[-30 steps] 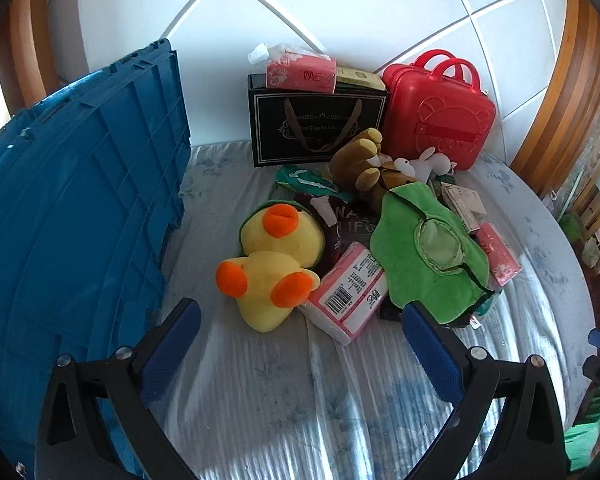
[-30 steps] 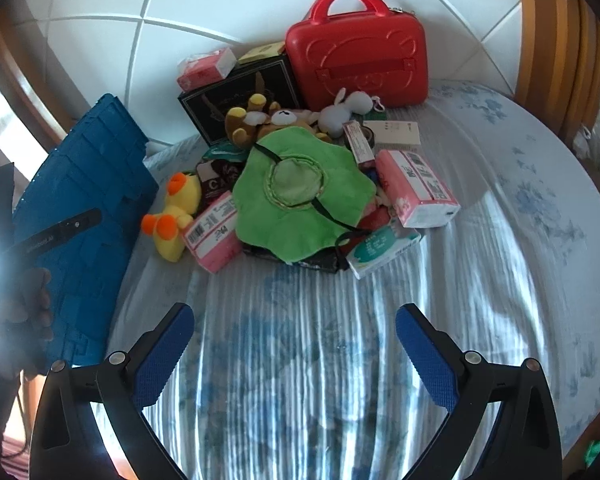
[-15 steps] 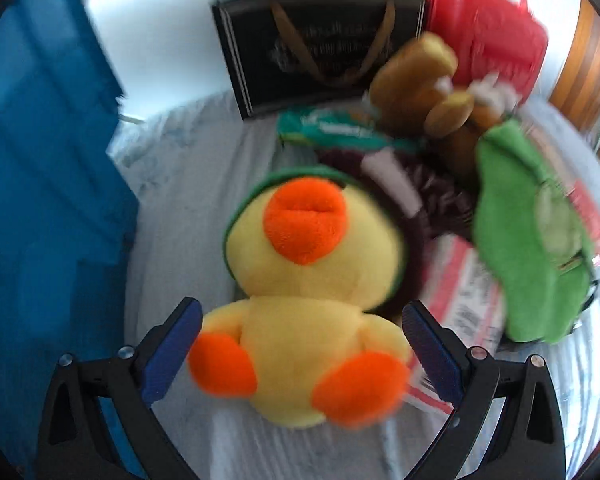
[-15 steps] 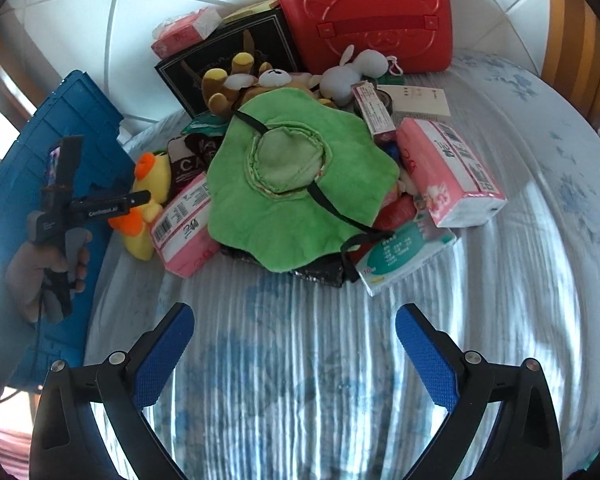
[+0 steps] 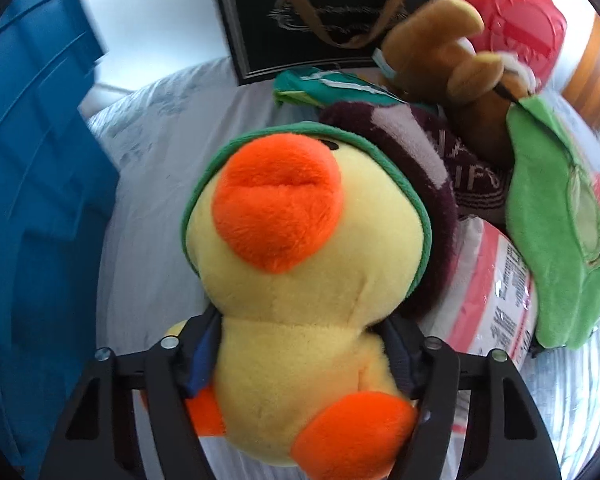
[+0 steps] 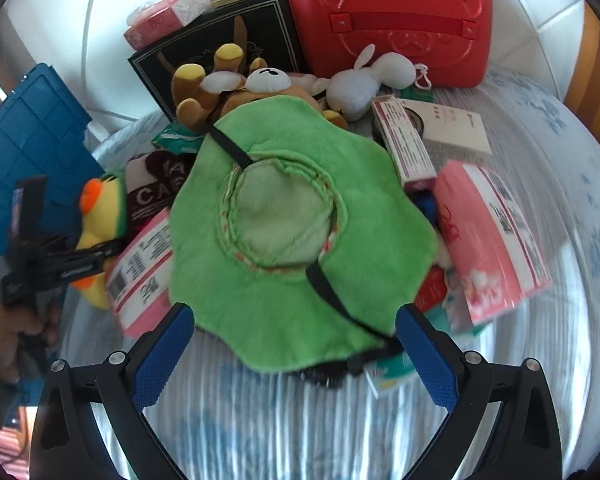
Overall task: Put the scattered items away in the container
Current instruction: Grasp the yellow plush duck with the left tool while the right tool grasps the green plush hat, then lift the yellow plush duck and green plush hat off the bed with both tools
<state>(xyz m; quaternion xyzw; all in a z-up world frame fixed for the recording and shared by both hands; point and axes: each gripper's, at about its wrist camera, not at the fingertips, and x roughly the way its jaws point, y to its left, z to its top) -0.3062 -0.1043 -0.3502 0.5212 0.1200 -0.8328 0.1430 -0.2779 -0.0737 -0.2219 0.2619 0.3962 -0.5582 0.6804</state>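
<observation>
A yellow duck plush (image 5: 300, 280) with an orange beak lies on the bed, close in the left wrist view. My left gripper (image 5: 304, 356) is closing on its body, and both blue pads press into its sides. The blue crate (image 5: 32, 200) stands just left of it. From the right wrist view the duck (image 6: 96, 216) lies at the left of the pile, beside the crate (image 6: 28, 152). My right gripper (image 6: 292, 344) is open, with its fingers either side of the near rim of a green plush hat (image 6: 292, 240) and nothing gripped.
The pile holds a brown bear plush (image 6: 228, 88), a white rabbit (image 6: 364, 84), pink tissue packs (image 6: 492, 240) and small boxes. A red case (image 6: 388, 20) and a black gift bag (image 6: 220, 52) stand against the wall. A hand (image 6: 4, 336) holds the left gripper. Striped bedcover (image 6: 260, 420) lies in front.
My left gripper dropped onto the duck and its jaws came in from wide apart to squeeze its body. My right gripper moved forward and down to the green hat's near rim.
</observation>
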